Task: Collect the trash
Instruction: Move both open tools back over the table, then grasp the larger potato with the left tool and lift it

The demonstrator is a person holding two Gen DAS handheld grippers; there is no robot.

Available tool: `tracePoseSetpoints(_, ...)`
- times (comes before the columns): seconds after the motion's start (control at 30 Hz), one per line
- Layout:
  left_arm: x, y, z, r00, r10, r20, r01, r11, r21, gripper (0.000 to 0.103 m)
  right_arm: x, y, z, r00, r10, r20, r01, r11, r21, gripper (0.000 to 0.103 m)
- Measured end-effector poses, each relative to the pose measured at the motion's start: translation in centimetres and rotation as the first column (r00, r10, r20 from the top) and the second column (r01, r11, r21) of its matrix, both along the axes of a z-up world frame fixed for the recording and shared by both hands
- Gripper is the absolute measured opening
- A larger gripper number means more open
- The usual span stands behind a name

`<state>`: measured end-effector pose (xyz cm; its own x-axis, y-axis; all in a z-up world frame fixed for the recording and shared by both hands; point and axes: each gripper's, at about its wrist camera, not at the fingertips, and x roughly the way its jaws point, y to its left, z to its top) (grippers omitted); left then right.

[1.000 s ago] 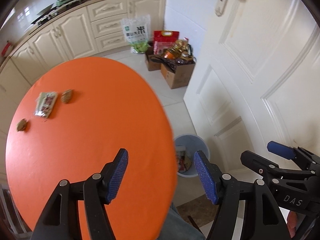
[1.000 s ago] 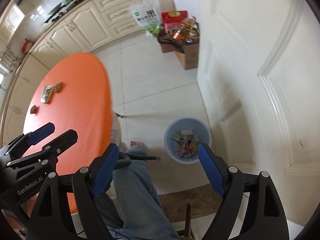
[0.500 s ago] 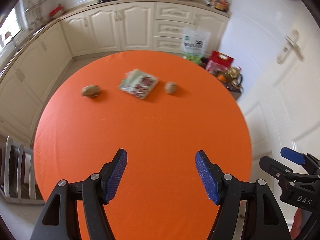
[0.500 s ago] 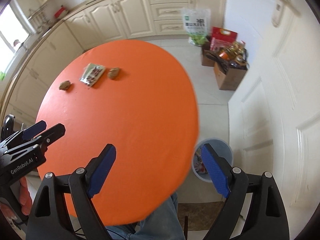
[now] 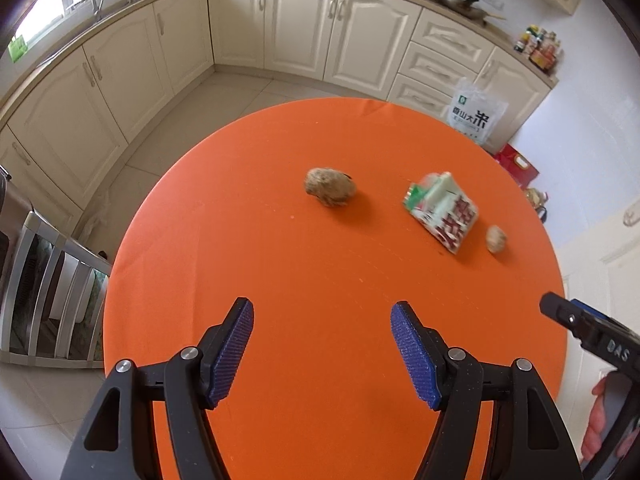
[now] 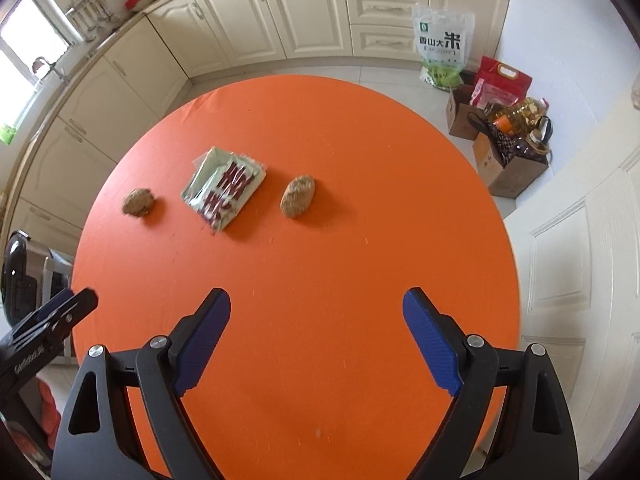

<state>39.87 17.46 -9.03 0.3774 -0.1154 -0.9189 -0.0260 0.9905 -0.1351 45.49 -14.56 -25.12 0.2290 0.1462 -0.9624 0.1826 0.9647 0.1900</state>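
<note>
On the round orange table (image 5: 280, 280) lie three pieces of trash in a row. The left wrist view shows a brown crumpled lump (image 5: 330, 192), a green, white and red snack wrapper (image 5: 442, 212) and a smaller brown lump (image 5: 496, 239). My left gripper (image 5: 322, 320) hovers open over bare tabletop, short of the big lump. From the right wrist the same row reads lump (image 6: 138, 202), wrapper (image 6: 224, 186), lump (image 6: 298, 196). My right gripper (image 6: 316, 312) hangs open and wide above the table (image 6: 360, 240), nothing between its fingers.
Cream kitchen cabinets (image 5: 304, 28) curve round the far side. A rice bag (image 6: 440, 48) and cardboard boxes with oil bottles (image 6: 508, 148) stand on the floor to the right, beside a white door (image 6: 580, 260). A chair (image 5: 52, 292) stands left of the table.
Both views have swung from the door and the blue bin on the floor over to the table. The bin has left view, and the trash now lies closer ahead of both grippers.
</note>
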Motion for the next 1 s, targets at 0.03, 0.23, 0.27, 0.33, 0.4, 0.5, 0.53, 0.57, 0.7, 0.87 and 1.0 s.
tracePoseSetpoints(0.03, 0.8, 0.3, -0.2, 1.0, 0.004, -0.007, -0.004, 1.0, -0.005, 0.067, 1.0, -0.1, -0.7, 1.0, -0.01, -0.008, 0.01, 1.0, 0.007, 0.09)
tracePoseSetpoints(0.23, 5.9, 1.7, -2.0, 0.999, 0.009, -0.037, -0.009, 1.0, -0.007, 0.067, 5.1, -0.3, -3.7, 0.999, -0.02, -0.051, 0.022, 0.999, 0.042, 0.079)
tracePoseSetpoints(0.27, 6.6, 1.8, -2.3, 0.999, 0.005, -0.046, -0.006, 1.0, -0.015, 0.067, 5.5, -0.4, -4.2, 0.998, -0.026, -0.061, 0.03, 0.998, 0.053, 0.074)
tracePoseSetpoints(0.33, 8.5, 2.0, -3.3, 0.999, -0.002, -0.053, 0.001, 1.0, -0.021, 0.067, 6.4, -0.4, -5.2, 0.996, -0.02, -0.092, 0.027, 0.997, 0.071, 0.063)
tracePoseSetpoints(0.4, 9.9, 2.0, -3.8, 0.998, 0.0, -0.063, -0.002, 1.0, -0.018, 0.067, 6.8, -0.3, -5.4, 0.996, -0.013, -0.09, 0.018, 0.998, 0.058, 0.061)
tracePoseSetpoints(0.5, 11.3, 1.9, -4.2, 0.998, -0.005, -0.068, 0.004, 1.0, -0.013, 0.067, 7.4, 0.5, -5.3, 0.997, 0.013, -0.079, -0.011, 0.999, 0.033, 0.05)
tracePoseSetpoints(0.53, 11.9, 1.9, -4.5, 0.997, -0.003, -0.075, 0.002, 1.0, -0.012, 0.067, 7.6, 0.7, -5.5, 0.996, 0.023, -0.087, -0.02, 0.999, 0.033, 0.042)
tracePoseSetpoints(0.57, 12.4, 1.8, -4.8, 0.997, -0.002, -0.083, 0.001, 1.0, -0.011, 0.067, 7.7, 0.9, -5.7, 0.995, 0.028, -0.098, -0.025, 0.999, 0.026, 0.039)
tracePoseSetpoints(0.7, 13.9, 1.5, -5.7, 0.995, 0.003, -0.101, -0.004, 1.0, -0.01, 0.067, 7.2, 2.1, -5.9, 0.993, 0.087, -0.08, -0.09, 0.995, -0.044, 0.026)
tracePoseSetpoints(0.87, 15.8, 1.3, -6.7, 0.994, 0.017, -0.108, -0.018, 1.0, -0.001, 0.07, 7.2, 1.5, -6.1, 0.994, 0.081, -0.079, -0.082, 0.997, -0.01, 0.025)
tracePoseSetpoints(1.0, 17.0, 1.2, -7.0, 0.995, 0.054, -0.086, -0.058, 0.998, -0.038, 0.067, 7.2, 1.6, -6.1, 0.992, 0.099, -0.072, -0.101, 0.995, -0.025, 0.025)
